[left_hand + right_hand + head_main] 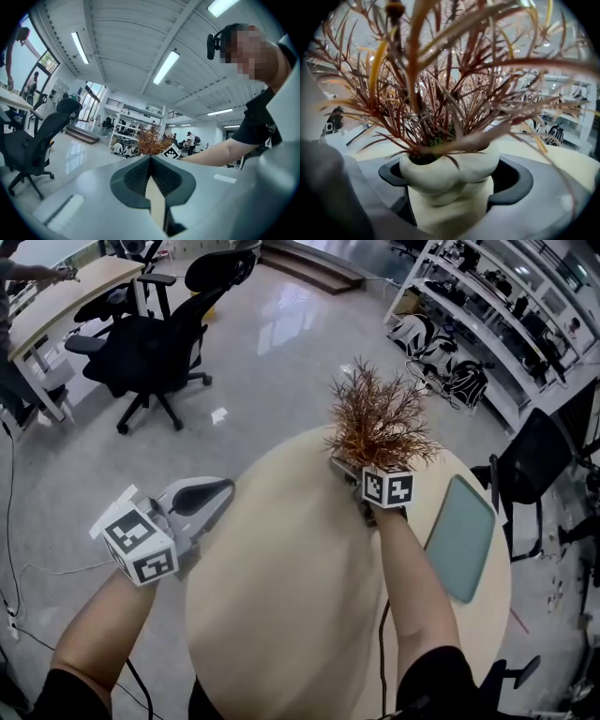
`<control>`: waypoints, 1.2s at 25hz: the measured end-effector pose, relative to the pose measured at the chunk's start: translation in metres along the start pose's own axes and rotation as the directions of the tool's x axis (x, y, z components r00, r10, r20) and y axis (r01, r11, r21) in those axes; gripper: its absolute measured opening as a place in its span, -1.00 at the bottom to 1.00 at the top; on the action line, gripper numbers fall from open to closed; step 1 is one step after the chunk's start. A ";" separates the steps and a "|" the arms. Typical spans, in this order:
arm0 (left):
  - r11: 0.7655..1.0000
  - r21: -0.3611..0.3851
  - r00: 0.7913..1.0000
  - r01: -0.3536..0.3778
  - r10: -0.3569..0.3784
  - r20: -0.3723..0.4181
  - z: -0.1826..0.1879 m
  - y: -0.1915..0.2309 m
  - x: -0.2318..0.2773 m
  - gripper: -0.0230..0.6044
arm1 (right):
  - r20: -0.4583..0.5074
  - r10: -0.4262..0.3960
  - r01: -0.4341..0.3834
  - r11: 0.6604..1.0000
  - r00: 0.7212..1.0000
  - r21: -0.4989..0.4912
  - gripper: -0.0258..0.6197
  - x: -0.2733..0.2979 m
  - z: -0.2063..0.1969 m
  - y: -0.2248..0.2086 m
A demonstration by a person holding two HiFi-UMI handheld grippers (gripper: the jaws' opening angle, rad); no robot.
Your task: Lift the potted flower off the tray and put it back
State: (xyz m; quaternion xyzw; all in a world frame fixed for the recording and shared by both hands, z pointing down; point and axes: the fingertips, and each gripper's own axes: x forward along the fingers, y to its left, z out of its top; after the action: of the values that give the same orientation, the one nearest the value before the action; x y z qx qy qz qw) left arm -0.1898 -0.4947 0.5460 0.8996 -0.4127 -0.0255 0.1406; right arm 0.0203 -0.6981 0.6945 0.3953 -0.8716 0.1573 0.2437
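Potted flower sits gripped in right claw.

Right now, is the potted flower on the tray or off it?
Off: the right gripper grips the potted flower, apart from the tray.

My head camera looking steeply down on the round table, my left gripper camera low, level, facing the far potted flower, my right gripper camera hard against it, flower in all three.
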 end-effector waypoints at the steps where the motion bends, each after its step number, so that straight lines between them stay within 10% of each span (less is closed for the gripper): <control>1: 1.000 -0.004 1.000 0.000 0.000 -0.002 -0.002 0.000 0.000 -0.93 | -0.002 0.002 -0.002 1.000 1.000 -0.005 0.69 0.000 0.000 0.002; 13: 1.000 0.020 1.000 0.015 -0.015 0.006 0.023 -0.026 -0.012 -0.93 | -0.008 -0.016 0.016 0.998 1.000 0.063 0.88 -0.038 -0.026 0.006; 30: 0.983 0.126 0.990 0.135 -0.139 0.025 0.123 -0.168 -0.059 -0.93 | 0.272 -0.029 -0.042 0.967 0.962 0.250 -0.13 -0.302 0.028 0.054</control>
State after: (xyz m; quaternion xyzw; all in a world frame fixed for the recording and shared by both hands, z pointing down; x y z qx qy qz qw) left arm -0.1248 -0.3743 0.3778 0.9323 -0.3530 -0.0244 0.0753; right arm 0.1418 -0.4920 0.5007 0.4382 -0.8708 0.2122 0.0678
